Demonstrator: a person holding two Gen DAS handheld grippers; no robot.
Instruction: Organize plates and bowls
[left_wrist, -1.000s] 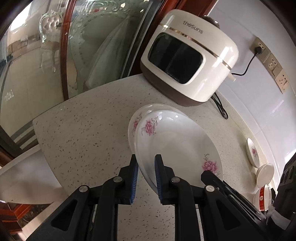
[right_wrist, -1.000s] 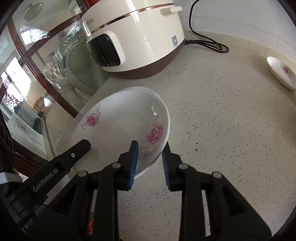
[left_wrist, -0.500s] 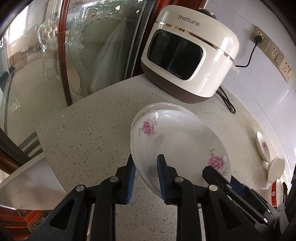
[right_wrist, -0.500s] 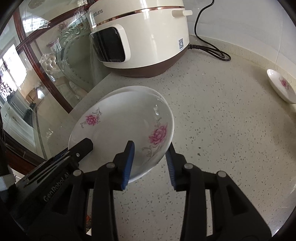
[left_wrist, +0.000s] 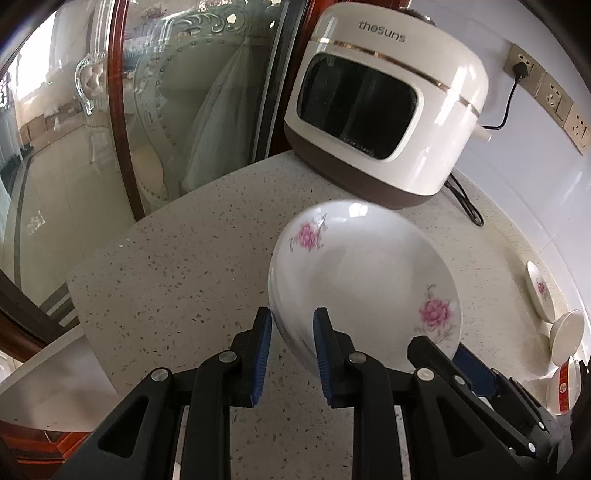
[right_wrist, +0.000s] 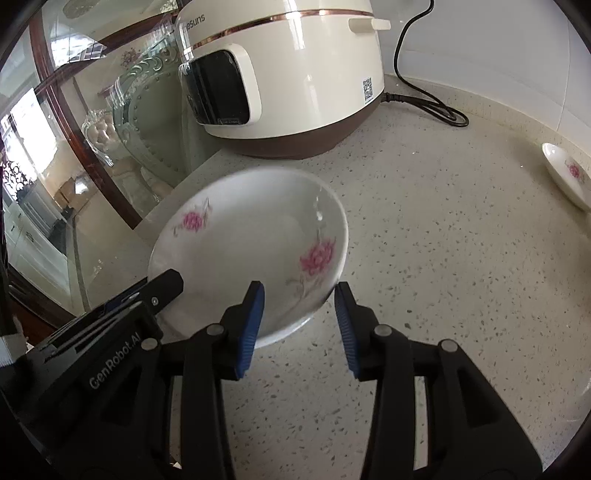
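Between the blue pads of the left hand-held gripper (left_wrist: 291, 325) sits the rim of a white glazed plate with pink flowers (left_wrist: 364, 280), stacked on a second such plate on the speckled stone surface (left_wrist: 177, 280); its pads stand slightly apart, not pressing. At the opposite rim, the right hand-held gripper (right_wrist: 299, 299) has just been opening, the plate edge loose between its pads

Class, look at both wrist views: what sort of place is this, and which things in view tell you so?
Most likely a home kitchen counter. A plugged-in rice cooker stands on a speckled stone countertop, wall sockets line the tiled wall behind, and flowered plates sit on the counter.
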